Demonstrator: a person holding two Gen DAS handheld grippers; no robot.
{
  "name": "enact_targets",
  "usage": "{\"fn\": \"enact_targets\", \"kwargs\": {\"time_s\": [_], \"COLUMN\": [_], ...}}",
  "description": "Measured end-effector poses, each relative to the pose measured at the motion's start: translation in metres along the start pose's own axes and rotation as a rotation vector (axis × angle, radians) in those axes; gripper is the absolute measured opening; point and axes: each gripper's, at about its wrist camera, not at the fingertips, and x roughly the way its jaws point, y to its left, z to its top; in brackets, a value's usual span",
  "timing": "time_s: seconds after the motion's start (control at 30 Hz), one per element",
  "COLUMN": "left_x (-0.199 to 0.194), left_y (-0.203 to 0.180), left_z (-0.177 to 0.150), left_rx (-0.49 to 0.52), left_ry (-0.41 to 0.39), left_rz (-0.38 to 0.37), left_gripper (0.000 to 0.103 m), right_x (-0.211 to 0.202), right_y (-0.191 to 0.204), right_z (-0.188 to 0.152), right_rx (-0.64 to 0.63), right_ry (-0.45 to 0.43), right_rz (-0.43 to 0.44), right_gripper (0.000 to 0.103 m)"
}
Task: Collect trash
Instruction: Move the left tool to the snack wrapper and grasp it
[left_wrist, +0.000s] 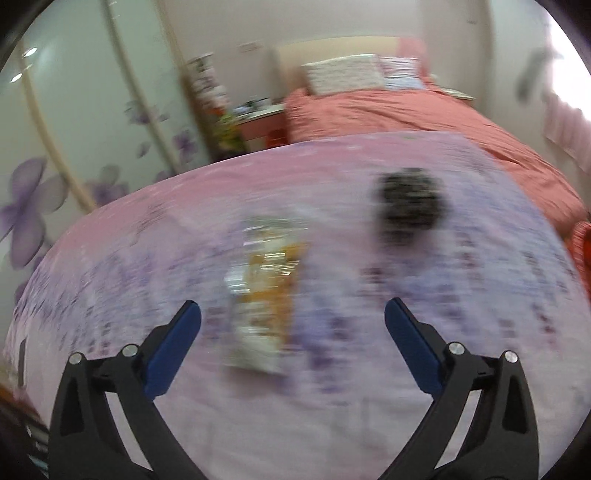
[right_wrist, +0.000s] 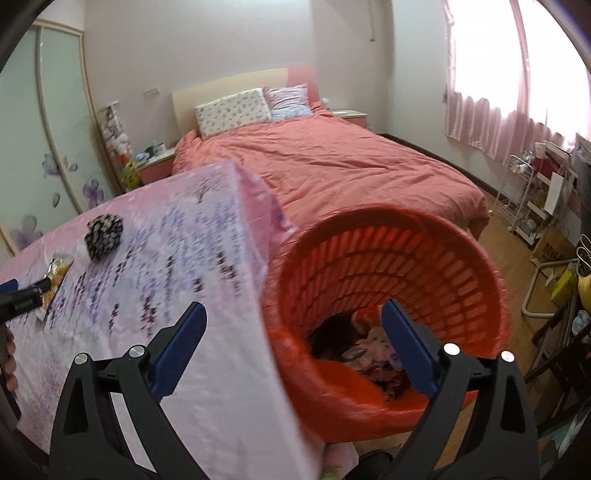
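Note:
A crinkled orange and silver snack wrapper (left_wrist: 264, 291) lies on a table under a pink and purple floral cloth (left_wrist: 332, 387). My left gripper (left_wrist: 291, 317) is open just above the wrapper's near end, jaws wide on either side; the view is motion-blurred. A dark crumpled ball (left_wrist: 408, 201) lies further back right. In the right wrist view my right gripper (right_wrist: 293, 321) is open and empty, hovering over the rim of an orange slatted basket (right_wrist: 461, 266) that holds several scraps. The wrapper (right_wrist: 55, 273), dark ball (right_wrist: 103, 234) and left gripper (right_wrist: 22, 291) show at the far left.
The basket stands off the table's right edge (right_wrist: 258, 258). Behind is a bed with a salmon cover (right_wrist: 332, 166). A wardrobe with flower doors (left_wrist: 74, 147) is on the left. A white rack (right_wrist: 524, 195) and clutter stand on the wooden floor at right.

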Motion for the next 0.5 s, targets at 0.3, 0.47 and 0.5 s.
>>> {"fn": "enact_targets", "kwargs": {"time_s": [0.3,0.47,0.5], "left_x": [0.053,0.061,0.061], "left_y": [0.039,0.023,0.021], "left_z": [0.005,0.008,0.010], "left_rx": [-0.085,-0.042,-0.036], "left_ry": [0.107,0.101,0.096], "left_rz": [-0.068,-0.068,-0.075], "left_gripper": [0.064,0.051,0.047], "right_x": [0.004,0.008,0.009], "right_y": [0.051,0.066,0.069], "right_z": [-0.005,-0.005,-0.006], "right_rx": [-0.087,-0.102,-0.104], "right_ry": [0.025,0.049,0.052], "right_rz": [0.063,0.083,0.084], "right_gripper": [0.095,0.095,0.095]}}
